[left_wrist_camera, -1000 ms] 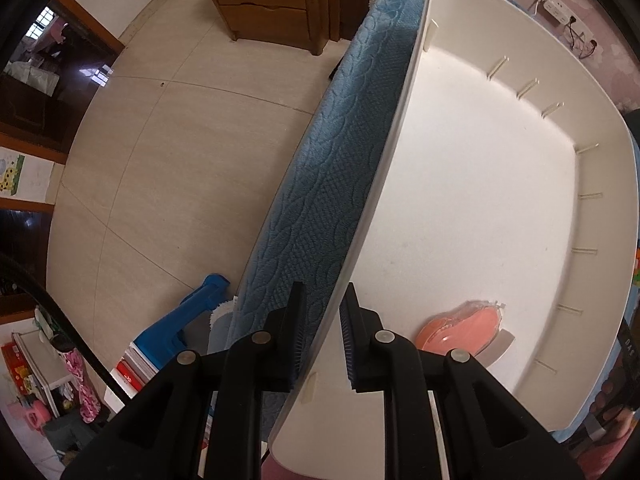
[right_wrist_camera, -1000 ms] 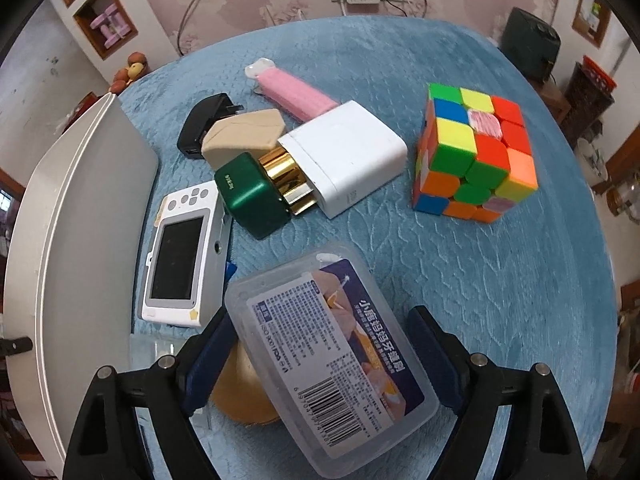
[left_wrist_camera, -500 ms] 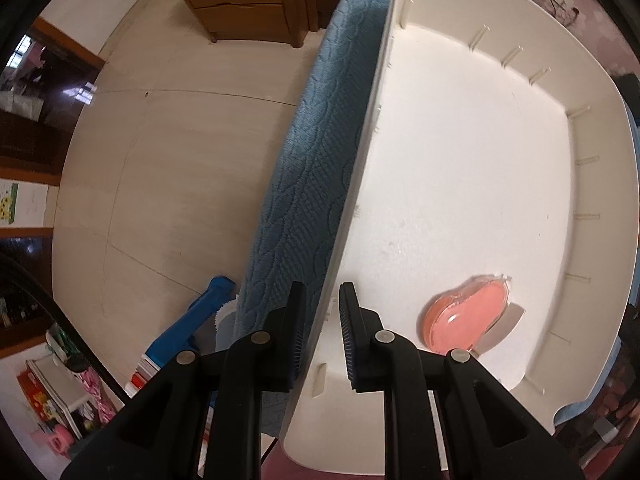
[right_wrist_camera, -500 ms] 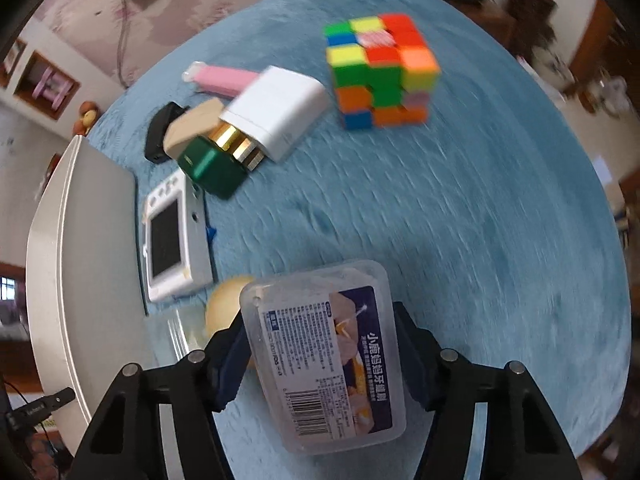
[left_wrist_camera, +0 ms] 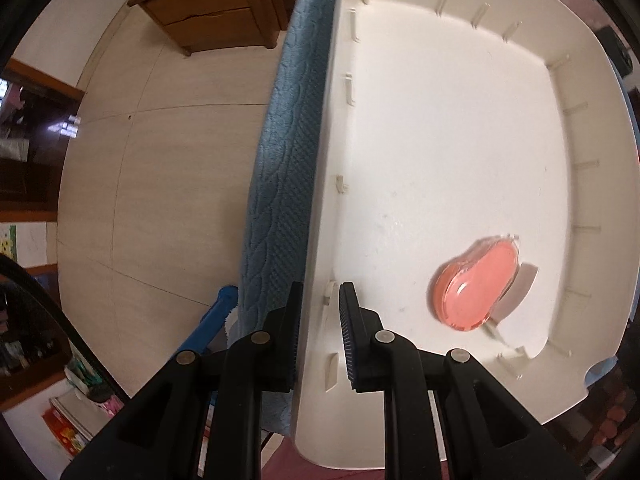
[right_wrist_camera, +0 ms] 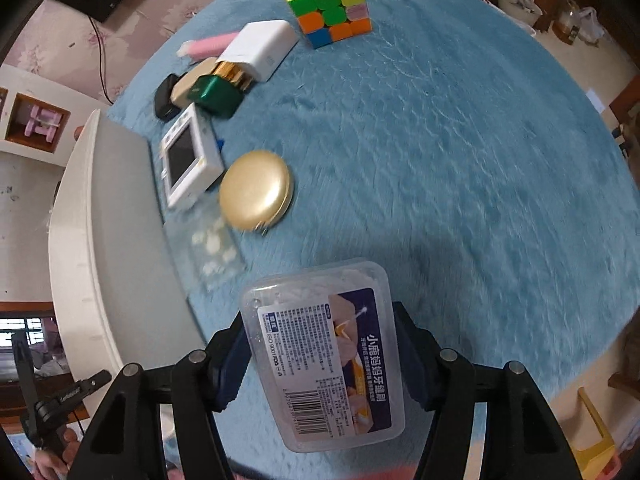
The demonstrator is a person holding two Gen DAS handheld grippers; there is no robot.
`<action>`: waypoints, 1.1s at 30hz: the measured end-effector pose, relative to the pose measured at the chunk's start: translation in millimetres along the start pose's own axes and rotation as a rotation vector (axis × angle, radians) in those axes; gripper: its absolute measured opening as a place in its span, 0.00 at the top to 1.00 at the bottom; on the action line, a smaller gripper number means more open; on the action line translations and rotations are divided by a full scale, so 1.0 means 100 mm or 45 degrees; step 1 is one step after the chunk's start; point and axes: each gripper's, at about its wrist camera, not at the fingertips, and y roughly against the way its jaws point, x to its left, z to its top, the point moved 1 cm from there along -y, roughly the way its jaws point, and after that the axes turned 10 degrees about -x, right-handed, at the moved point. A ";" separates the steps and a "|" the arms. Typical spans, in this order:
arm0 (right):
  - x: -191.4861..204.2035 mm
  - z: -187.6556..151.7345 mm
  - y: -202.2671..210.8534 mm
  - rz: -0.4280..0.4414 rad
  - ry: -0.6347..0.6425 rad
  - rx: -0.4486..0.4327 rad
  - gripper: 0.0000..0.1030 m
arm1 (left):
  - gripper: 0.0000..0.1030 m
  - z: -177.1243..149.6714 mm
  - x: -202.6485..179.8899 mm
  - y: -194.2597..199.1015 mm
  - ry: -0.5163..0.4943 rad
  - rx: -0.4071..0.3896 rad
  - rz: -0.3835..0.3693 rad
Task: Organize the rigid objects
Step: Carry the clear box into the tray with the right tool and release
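Observation:
My left gripper [left_wrist_camera: 318,304] is shut on the side wall of a white tray [left_wrist_camera: 332,120], one finger inside and one outside. A pink translucent case [left_wrist_camera: 478,284] lies on the tray floor. My right gripper [right_wrist_camera: 320,344] is shut on a clear plastic box [right_wrist_camera: 324,356] with a blue label, held above the blue cloth [right_wrist_camera: 440,160]. The same tray [right_wrist_camera: 100,220] stands at the left in the right wrist view. On the cloth lie a gold round compact [right_wrist_camera: 256,190], a white device with a screen [right_wrist_camera: 188,160], a green box [right_wrist_camera: 216,94], a white box [right_wrist_camera: 260,50] and a colour cube [right_wrist_camera: 328,4].
A clear bag of white pieces [right_wrist_camera: 212,244] lies beside the tray. A pink item [right_wrist_camera: 206,46], a beige case [right_wrist_camera: 188,84] and a black adapter [right_wrist_camera: 164,98] crowd the far left. The table edge drops to a pale floor [left_wrist_camera: 160,160] with a wooden cabinet [left_wrist_camera: 212,20].
The right gripper closed on the clear box and carried it back towards the near edge, uncovering the gold compact. The left view rolled, with its jaws unmoved on the tray wall.

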 end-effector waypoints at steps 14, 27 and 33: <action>0.71 -0.29 0.64 0.190 0.283 -0.258 0.37 | 0.83 0.05 -0.02 -0.05 -0.043 0.034 -0.070; 1.30 -0.38 0.87 0.376 0.541 -0.427 0.37 | 0.83 0.08 0.06 -0.10 -0.058 0.041 -0.097; 1.59 -0.41 0.90 0.446 0.661 -0.459 0.37 | 0.83 0.07 0.06 -0.10 -0.062 0.039 -0.094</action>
